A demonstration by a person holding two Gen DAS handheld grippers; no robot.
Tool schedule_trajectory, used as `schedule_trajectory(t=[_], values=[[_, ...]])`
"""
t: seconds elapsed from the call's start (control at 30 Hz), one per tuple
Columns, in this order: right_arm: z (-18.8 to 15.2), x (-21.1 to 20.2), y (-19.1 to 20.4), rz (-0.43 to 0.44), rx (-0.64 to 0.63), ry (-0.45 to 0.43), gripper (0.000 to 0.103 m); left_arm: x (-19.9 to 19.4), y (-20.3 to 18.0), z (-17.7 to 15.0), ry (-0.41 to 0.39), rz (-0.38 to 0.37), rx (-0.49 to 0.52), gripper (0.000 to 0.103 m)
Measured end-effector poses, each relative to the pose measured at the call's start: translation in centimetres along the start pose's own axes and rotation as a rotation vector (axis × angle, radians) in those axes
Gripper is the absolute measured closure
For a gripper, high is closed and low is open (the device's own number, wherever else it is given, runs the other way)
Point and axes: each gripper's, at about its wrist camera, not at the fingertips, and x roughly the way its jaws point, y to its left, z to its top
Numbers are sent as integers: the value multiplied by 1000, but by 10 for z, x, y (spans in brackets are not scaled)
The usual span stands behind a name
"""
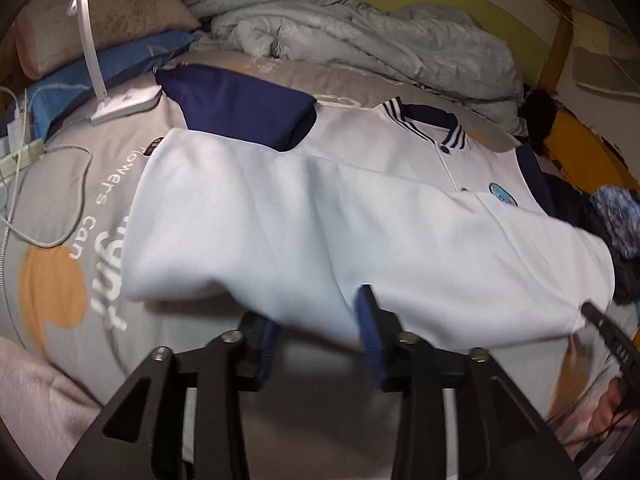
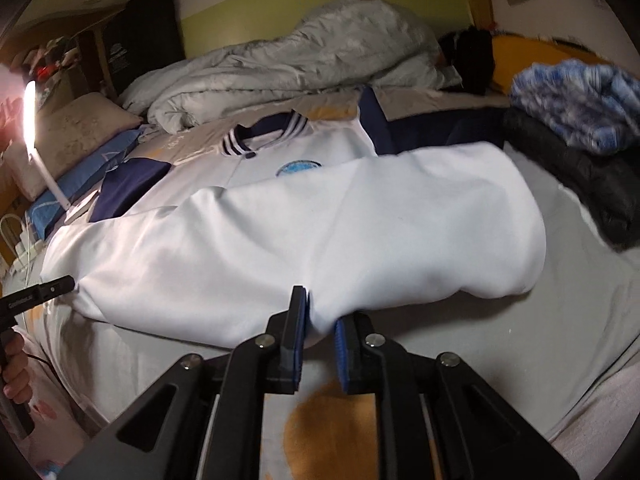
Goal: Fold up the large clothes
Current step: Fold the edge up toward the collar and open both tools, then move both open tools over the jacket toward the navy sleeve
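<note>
**Bottom hem being carried up over the jacket; grip on one side doubtful**

Nearest the cameras, the left gripper (image 1: 318, 322) is standing partly open, its blue pads astride the white hem without visibly pressing it. The right gripper (image 2: 320, 320) is standing nearly closed and is pinching a tuck of the same hem. The white fleece baseball jacket with navy sleeves and striped collar (image 1: 360, 208) is lying front-up on the grey printed bedsheet (image 1: 80, 216), its lower part being lifted and doubled towards the collar.

Risks, as judged: the left side is likely to slip free, since its pads are not clamping, and the fold would then land skewed. The loose navy sleeve (image 1: 236, 106) may be bunching beneath the fold.

Count: two grippers, one jacket, one white desk lamp (image 1: 120, 100), one crumpled pale-grey duvet (image 1: 360, 44) beyond, two stacked pillows.
</note>
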Motion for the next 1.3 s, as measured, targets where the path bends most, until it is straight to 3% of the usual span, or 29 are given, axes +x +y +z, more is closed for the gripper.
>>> schedule_trajectory(t=[0.2, 0.3, 0.43, 0.57, 0.6, 0.73, 0.9, 1.03, 1.17, 1.3], values=[[-2, -11, -7, 15, 64, -29, 90, -23, -23, -22, -75, 15, 108, 36], [-7, -18, 0, 11, 26, -39, 89, -35, -34, -24, -130, 8, 145, 24], [-7, -19, 15, 11, -69, 10, 90, -49, -47, -21, -189, -26, 176, 15], [3, -40, 27, 36, -128, -49, 90, -68, -63, -3, -263, -25, 208, 12], [7, -46, 31, 36, -146, -78, 83, -75, -66, 3, -295, -29, 217, 8], [34, -84, 41, 54, -200, -228, 68, -105, -76, 29, -421, -66, 218, 3], [80, -117, 32, 132, -151, -318, 56, -140, -89, 67, -557, -149, 219, 0], [126, -128, 9, 116, -55, -342, 52, -153, -103, 96, -594, -183, 234, 0], [171, -123, -11, 133, 36, -285, 50, -150, -113, 132, -571, -197, 227, 0], [199, -102, -32, 95, 86, -291, 49, -132, -116, 158, -561, -149, 196, 0]])
